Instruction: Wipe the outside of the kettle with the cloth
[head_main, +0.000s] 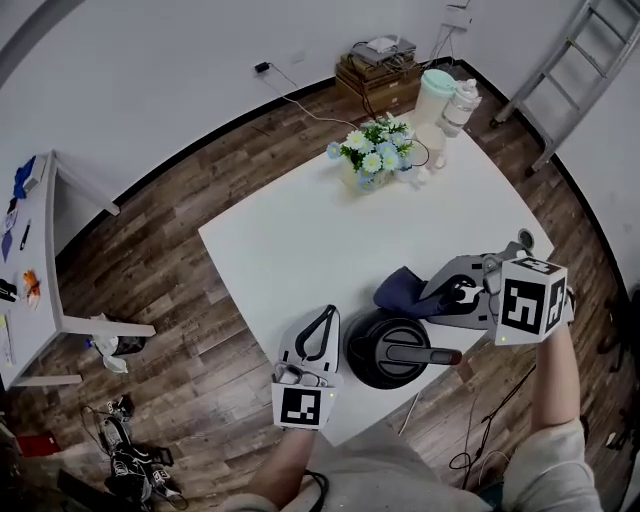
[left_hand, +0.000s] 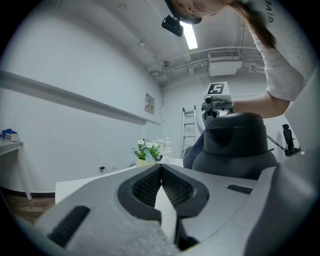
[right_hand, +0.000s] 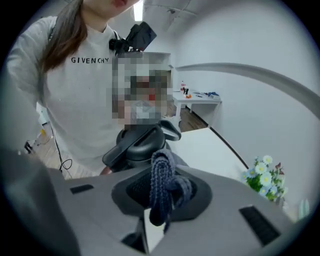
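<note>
Right gripper (head_main: 432, 297) reaches in from the right, fingers clamped on cloth (head_main: 402, 292) just behind kettle (head_main: 392, 350) at near bench (head_main: 290, 240) edge; left gripper (head_main: 327, 315) points forward beside kettle, fingers together; right gripper view alone shows the cloth's knit

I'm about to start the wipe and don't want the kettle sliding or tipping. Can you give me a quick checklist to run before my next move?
1. Grip on the cloth by the right gripper: ok, clamped.
2. Pose of the kettle: ok, upright on the table.
3. Bracing by the left gripper: not ok, shut on nothing, beside the kettle.
4. Contact, cloth to kettle: cannot tell; they sit close together in the head view.
5. Edge margin: likely not ok, the kettle stands near the table's front edge.
6. Path past the flowers: ok, they stand at the far side.
</note>
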